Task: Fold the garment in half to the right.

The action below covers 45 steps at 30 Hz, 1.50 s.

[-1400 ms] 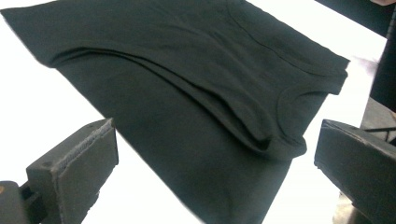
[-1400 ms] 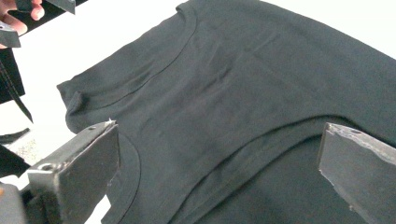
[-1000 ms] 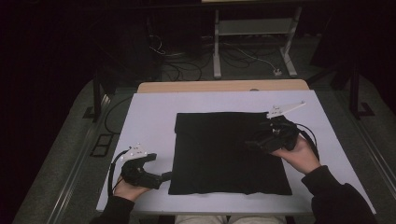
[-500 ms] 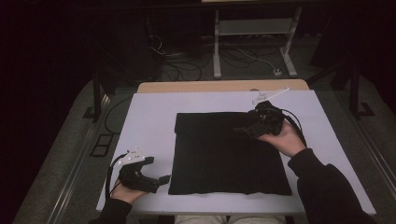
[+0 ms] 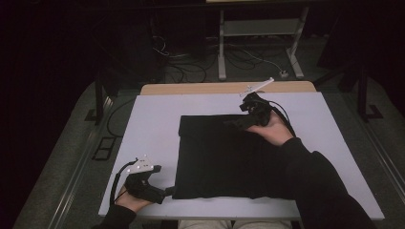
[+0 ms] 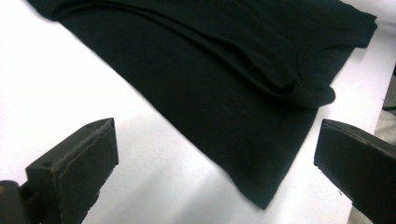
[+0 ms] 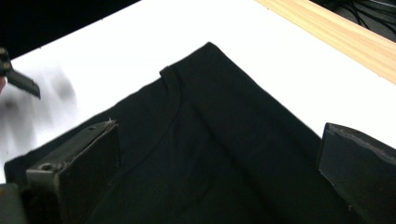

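A black folded garment (image 5: 219,157) lies flat in the middle of the white table (image 5: 148,124). My left gripper (image 5: 168,192) rests at the garment's near left corner, jaws wide open. In the left gripper view that corner (image 6: 261,198) lies on the table between the open jaws of the left gripper (image 6: 215,175). My right gripper (image 5: 233,122) hovers over the garment's far edge, pointing left. In the right gripper view the right gripper (image 7: 215,175) stands open just above the cloth (image 7: 210,135), where a curved seam shows. Neither holds anything.
A wooden strip (image 5: 224,88) runs along the table's far edge. Behind it on the dark floor stand a metal frame (image 5: 260,28) and loose cables (image 5: 181,57). White table surface lies bare on both sides of the garment.
My right gripper has moved from the garment's right side farther away and leftward to its far edge. The left gripper has stayed by the near left corner.
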{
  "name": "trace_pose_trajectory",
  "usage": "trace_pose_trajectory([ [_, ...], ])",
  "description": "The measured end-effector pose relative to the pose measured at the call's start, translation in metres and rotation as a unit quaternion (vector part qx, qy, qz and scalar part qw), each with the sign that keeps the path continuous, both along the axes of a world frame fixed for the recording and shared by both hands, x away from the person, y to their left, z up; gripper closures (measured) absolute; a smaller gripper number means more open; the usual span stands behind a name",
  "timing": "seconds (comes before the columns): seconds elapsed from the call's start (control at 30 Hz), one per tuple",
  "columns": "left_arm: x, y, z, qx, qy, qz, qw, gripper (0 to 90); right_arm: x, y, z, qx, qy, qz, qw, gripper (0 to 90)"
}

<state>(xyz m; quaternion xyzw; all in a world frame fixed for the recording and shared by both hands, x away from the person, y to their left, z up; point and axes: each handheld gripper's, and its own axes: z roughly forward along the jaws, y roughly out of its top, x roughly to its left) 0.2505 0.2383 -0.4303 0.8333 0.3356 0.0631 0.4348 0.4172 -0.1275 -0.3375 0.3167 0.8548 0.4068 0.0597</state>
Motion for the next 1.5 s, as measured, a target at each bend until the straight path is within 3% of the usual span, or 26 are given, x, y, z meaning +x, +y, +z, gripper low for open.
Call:
trace_pose_trajectory([
  [0.4, -0.003, -0.007, -0.005, 0.017, 0.002, -0.028, 0.9995, 0.0, 0.026, 0.041, 0.003, 0.001, -0.001, 0.012, 0.9999, 0.0],
  [0.83, -0.008, -0.018, -0.009, 0.03, 0.013, -0.058, 0.9978, 0.0, 0.051, 0.072, -0.01, -0.008, 0.012, 0.013, 0.9998, 0.0],
  [1.0, -0.01, -0.022, -0.011, 0.039, 0.014, -0.072, 0.9965, 0.0, 0.06, 0.081, -0.016, -0.01, 0.014, 0.008, 0.9998, 0.0],
  [1.07, -0.009, -0.023, -0.012, 0.054, 0.015, -0.085, 0.9948, 0.0, 0.063, 0.085, -0.018, -0.007, 0.016, 0.006, 0.9998, 0.0],
  [1.3, -0.012, -0.028, -0.014, 0.072, 0.019, -0.101, 0.9921, 0.0, 0.074, 0.094, -0.03, -0.006, 0.023, 0.001, 0.9997, 0.0],
  [1.5, -0.012, -0.029, -0.015, 0.086, 0.014, -0.109, 0.9902, 6.6, 0.081, 0.1, -0.038, -0.003, 0.024, -0.004, 0.9997, 0.0],
])
